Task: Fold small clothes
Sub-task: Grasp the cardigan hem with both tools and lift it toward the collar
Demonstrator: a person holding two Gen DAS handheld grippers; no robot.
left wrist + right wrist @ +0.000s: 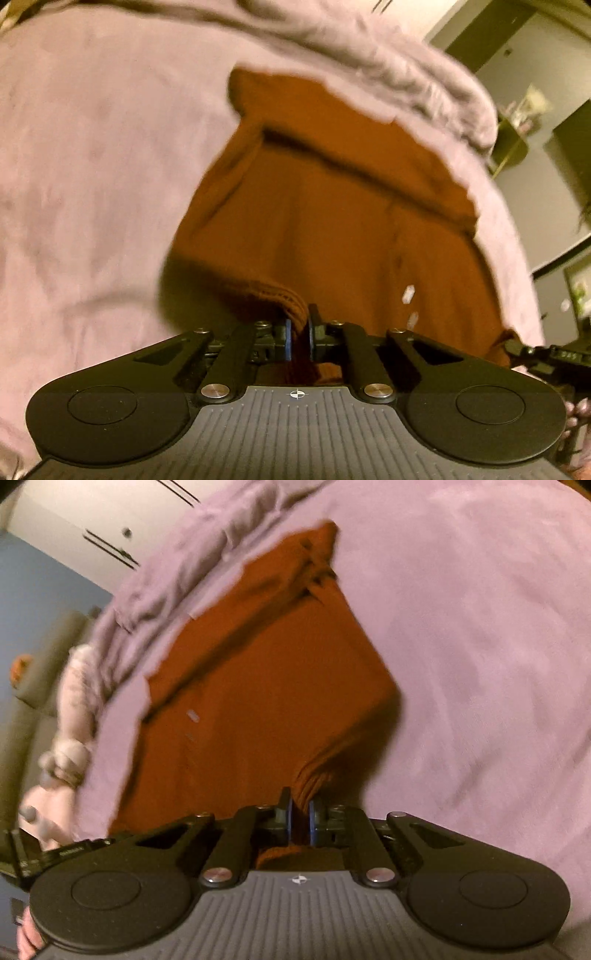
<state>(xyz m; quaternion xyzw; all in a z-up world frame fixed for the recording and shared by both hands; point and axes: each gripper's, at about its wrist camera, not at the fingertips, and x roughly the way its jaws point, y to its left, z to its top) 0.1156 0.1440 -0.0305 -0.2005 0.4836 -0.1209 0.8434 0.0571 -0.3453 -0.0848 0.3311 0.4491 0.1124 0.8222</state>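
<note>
A rust-orange knit garment (314, 206) lies spread on a pale pink bed cover (92, 147). My left gripper (298, 325) is shut on the ribbed hem corner (284, 295) at the garment's near left, and the cloth bunches between the blue pads. In the right wrist view the same garment (266, 672) stretches away from me. My right gripper (300, 812) is shut on the ribbed hem (314, 779) at the near right corner. The other gripper (546, 354) shows at the right edge of the left wrist view.
The pink cover (480, 646) is rumpled into a ridge (406, 70) along the bed's far edge. Beyond it are a grey wall and shelves (517, 140). A plush toy (70, 746) hangs off the bed at the left of the right wrist view, near a white cupboard (92, 524).
</note>
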